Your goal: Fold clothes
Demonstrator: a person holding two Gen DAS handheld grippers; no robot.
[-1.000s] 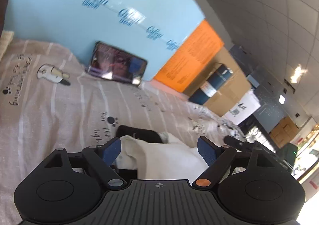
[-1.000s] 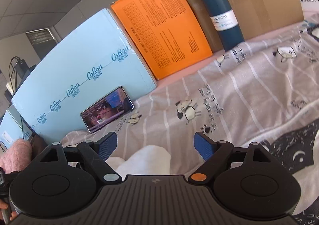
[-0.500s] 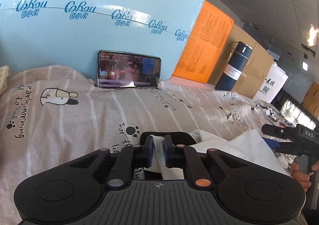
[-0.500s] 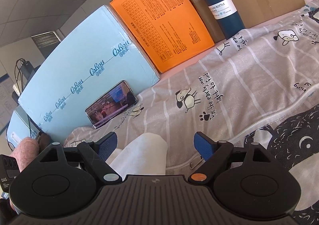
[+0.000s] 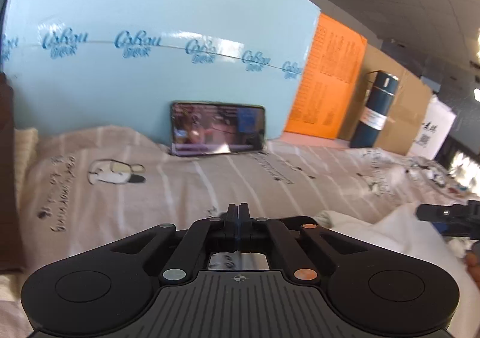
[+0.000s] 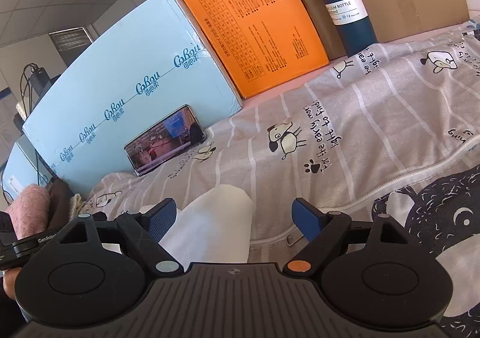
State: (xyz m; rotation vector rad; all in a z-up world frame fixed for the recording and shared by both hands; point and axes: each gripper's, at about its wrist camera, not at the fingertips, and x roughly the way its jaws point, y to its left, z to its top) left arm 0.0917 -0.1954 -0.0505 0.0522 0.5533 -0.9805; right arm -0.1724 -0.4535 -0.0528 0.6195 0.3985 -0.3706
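Since the earlier frames, the left gripper (image 5: 238,213) has been closed from a wide spread to fingers pressed fully together, and no cloth can be made out between the tips in the blurred left wrist view, so whether fabric is pinched there cannot be told. With the phone (image 5: 217,131) taken as landmark, the left gripper is seen in front of it, low over the striped grey bedsheet (image 5: 168,188), and the white garment (image 5: 399,236) is seen in front of the phone and off to the right, with a dark piece (image 5: 295,220) showing at its near edge just behind the left gripper. In the right wrist view the right gripper (image 6: 234,218) is held spread wide, and a fold of the white garment (image 6: 216,224) lies between its blue pads, close to the left pad (image 6: 162,219) and apart from the right one. The phone (image 6: 165,140) is propped against a light blue box (image 6: 120,83); an orange box (image 6: 252,20) and a dark blue bottle (image 6: 345,2) stand further to the right of it. A black-and-white patterned cover (image 6: 435,212) lies far right of the phone, beside the zip edge of the bedsheet (image 6: 360,116).
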